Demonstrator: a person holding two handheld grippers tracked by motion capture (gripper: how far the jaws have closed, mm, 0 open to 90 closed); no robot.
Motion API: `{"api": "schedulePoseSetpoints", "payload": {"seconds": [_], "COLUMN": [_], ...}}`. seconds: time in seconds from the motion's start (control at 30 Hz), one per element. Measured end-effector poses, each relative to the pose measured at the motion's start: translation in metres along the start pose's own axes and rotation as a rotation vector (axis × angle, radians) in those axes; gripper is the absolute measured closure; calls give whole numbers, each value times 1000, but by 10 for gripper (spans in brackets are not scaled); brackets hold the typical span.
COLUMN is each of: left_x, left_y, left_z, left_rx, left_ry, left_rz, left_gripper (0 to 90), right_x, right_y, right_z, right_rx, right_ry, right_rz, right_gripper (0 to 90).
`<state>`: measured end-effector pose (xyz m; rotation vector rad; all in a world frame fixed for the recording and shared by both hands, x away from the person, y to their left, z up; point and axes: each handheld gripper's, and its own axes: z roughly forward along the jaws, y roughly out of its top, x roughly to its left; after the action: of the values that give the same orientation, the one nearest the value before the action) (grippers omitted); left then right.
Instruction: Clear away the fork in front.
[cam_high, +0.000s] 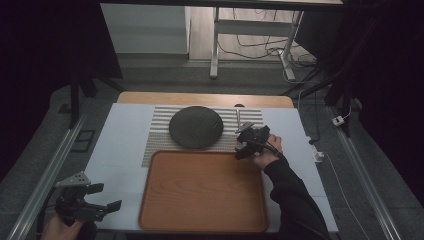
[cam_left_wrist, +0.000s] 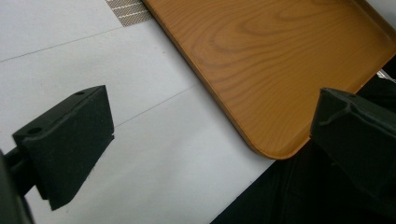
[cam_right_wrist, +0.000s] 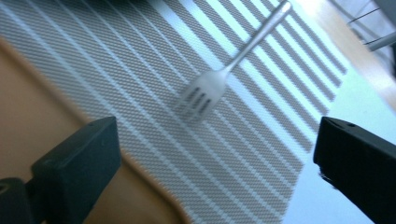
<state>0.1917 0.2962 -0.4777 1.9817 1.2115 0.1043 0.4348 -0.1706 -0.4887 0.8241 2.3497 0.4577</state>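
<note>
A silver fork (cam_right_wrist: 205, 88) lies on the striped placemat (cam_right_wrist: 140, 56), tines toward my right gripper (cam_right_wrist: 217, 140), whose jaws stand wide open a short way in front of it with nothing between them. From above, the fork (cam_high: 238, 119) lies just right of a dark round plate (cam_high: 195, 126), and the right gripper (cam_high: 242, 141) hovers at the placemat's near right corner. A wooden tray (cam_high: 202, 192) sits in front of the placemat. My left gripper (cam_high: 106, 197) is open at the table's near left corner. Its jaws (cam_left_wrist: 212, 116) hold nothing, above the white sheet beside the tray's corner (cam_left_wrist: 280, 144).
A white sheet (cam_high: 120, 145) covers the tabletop under the placemat and tray. The table's near edge (cam_left_wrist: 243, 196) drops to darkness just below the left gripper. Beyond the far edge stand a desk frame and cables on the floor (cam_high: 250, 50).
</note>
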Motion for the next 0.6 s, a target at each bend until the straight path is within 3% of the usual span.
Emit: {"api": "schedulePoseSetpoints", "payload": {"seconds": [0.1,0.13,0.17,0.27,0.33,0.4,0.43,0.53,0.57,0.6], "left_x": [0,0,0,0,0,0,0,0,0,0], "left_y": [0,0,0,0,0,0,0,0,0,0], "left_z": [0,0,0,0,0,0,0,0,0,0], "left_rx": [2,2,3,4,5,6,6,7,7,7], "left_ry": [-1,-2,-1,-1,-1,-2,-2,-2,-2,-2], "left_rz": [-1,-1,-1,-1,-1,0,0,1,0,1], "left_gripper": [0,0,0,0,0,0,0,0,0,0], "right_x": [-1,-1,0,5,8,16,16,22,24,27], "right_y": [2,2,3,6,7,10,10,11,12,11], "right_z": [7,7,11,15,16,21,21,27,29,33], "right_rx": [14,14,18,27,35,53,53,78,90,97], "right_ry": [-34,-34,-60,-96,-103,-140,-140,-167,-154,-198], "right_rz": [-62,-62,-118,-201,-227,-321,-321,-409,-426,-486], "right_gripper": [65,65,123,217,251,381,381,537,570,660]}}
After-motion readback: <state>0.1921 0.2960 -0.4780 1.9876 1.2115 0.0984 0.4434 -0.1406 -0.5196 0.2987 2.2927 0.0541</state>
